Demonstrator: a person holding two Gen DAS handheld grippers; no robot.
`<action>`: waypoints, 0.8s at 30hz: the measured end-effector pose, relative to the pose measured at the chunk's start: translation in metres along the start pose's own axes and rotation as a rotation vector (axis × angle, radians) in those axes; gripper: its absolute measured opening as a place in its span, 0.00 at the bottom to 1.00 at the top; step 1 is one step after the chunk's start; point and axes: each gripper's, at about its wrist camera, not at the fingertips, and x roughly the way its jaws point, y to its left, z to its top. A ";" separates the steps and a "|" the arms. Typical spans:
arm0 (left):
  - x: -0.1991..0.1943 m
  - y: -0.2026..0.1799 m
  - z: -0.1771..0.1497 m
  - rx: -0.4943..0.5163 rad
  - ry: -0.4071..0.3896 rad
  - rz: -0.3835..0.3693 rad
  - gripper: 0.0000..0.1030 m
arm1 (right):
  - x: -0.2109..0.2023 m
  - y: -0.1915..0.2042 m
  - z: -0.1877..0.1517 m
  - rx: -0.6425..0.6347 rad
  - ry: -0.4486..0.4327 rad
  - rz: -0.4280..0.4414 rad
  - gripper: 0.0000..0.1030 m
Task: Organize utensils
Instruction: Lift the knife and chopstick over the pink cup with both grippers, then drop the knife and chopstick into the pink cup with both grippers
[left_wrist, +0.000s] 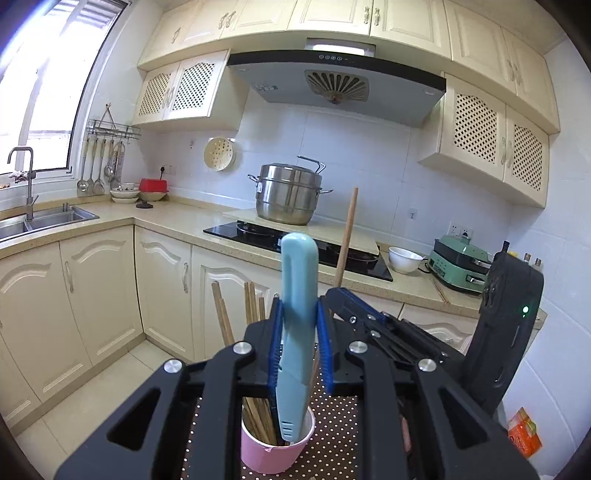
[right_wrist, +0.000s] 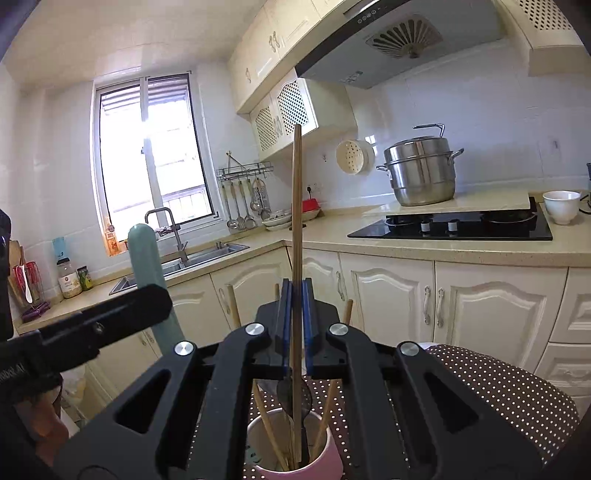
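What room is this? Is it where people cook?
Yes, it looks like a home kitchen: a steel pot sits by the black stove, a sink sits under the window, and ladles hang on the wall.

We record a brown white-dotted cloth-covered surface (right_wrist: 517, 387) as the support. A pink round cup (left_wrist: 275, 452) stands directly on it, upright, near its front. Behind runs a beige speckled stone countertop (right_wrist: 443, 247) over cream cabinets. On it we note a black glass hob (right_wrist: 450, 227) set flush, a white ceramic bowl (right_wrist: 561, 206) just beside the hob, and a steel sink (left_wrist: 44, 218) at the window corner.
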 end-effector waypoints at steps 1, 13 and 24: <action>0.002 -0.001 -0.001 0.005 0.003 0.005 0.17 | 0.000 0.000 -0.001 0.001 0.007 0.002 0.06; 0.038 0.011 -0.043 -0.013 0.145 0.049 0.17 | -0.003 0.001 -0.027 -0.011 0.062 0.005 0.06; 0.035 0.023 -0.067 -0.025 0.185 0.096 0.50 | -0.007 0.003 -0.044 -0.012 0.099 -0.009 0.06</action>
